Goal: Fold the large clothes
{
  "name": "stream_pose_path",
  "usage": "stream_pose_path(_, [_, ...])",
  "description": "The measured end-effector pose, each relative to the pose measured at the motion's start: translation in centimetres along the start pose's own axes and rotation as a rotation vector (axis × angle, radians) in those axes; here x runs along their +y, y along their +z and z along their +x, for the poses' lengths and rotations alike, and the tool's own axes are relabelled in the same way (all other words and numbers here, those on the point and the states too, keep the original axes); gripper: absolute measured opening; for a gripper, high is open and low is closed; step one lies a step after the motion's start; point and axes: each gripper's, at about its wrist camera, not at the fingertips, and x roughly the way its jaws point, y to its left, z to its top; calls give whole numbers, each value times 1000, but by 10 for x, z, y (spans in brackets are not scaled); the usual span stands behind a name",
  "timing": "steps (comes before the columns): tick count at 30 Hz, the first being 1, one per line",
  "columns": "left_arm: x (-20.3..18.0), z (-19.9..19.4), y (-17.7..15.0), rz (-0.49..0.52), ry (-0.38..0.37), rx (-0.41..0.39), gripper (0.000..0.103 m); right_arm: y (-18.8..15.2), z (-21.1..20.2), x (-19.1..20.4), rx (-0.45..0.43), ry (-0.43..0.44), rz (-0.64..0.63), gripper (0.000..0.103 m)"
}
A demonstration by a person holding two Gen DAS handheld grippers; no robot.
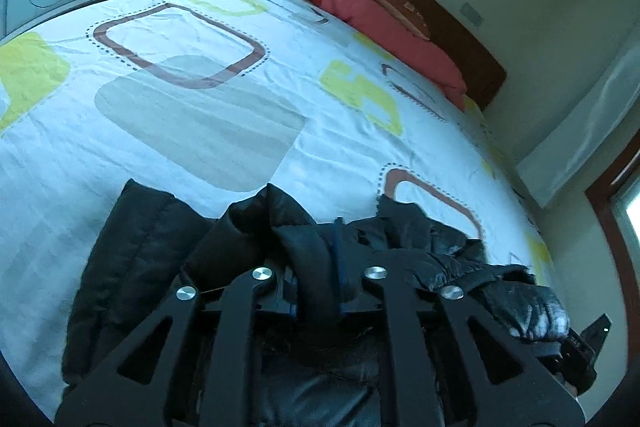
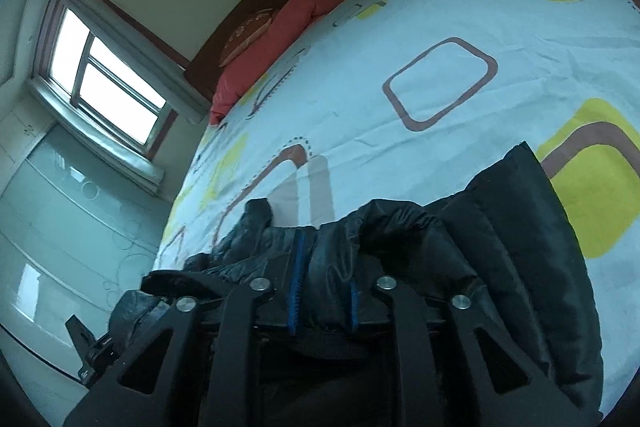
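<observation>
A black quilted puffer jacket (image 1: 132, 259) lies bunched at the near edge of the bed. My left gripper (image 1: 316, 279) is shut on a thick fold of the jacket, which fills the gap between its blue pads. In the right wrist view the same jacket (image 2: 512, 227) spreads to the right over the sheet. My right gripper (image 2: 324, 295) is shut on another fold of it, pinched between its blue pads (image 2: 297, 283). Each gripper shows at the edge of the other's view: the right one in the left wrist view (image 1: 580, 351), the left one in the right wrist view (image 2: 92, 347).
The bed sheet (image 1: 200, 115) is white with yellow, grey and brown squares. A red pillow (image 1: 384, 27) and a brown cushion (image 1: 404, 11) lie against the wooden headboard (image 1: 460, 39). In the right wrist view a window (image 2: 104, 83) and a glass wardrobe (image 2: 60, 227) stand beside the bed.
</observation>
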Motion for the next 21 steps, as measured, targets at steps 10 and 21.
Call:
stream_pose_path(10, [-5,-55,19,-104,-119,-130,78,1,-40,23,-89,0,-70,71])
stream_pose_path(21, [-62,-12,-5,201,37,-53,69,-22,37,109,51,-155,-388,44])
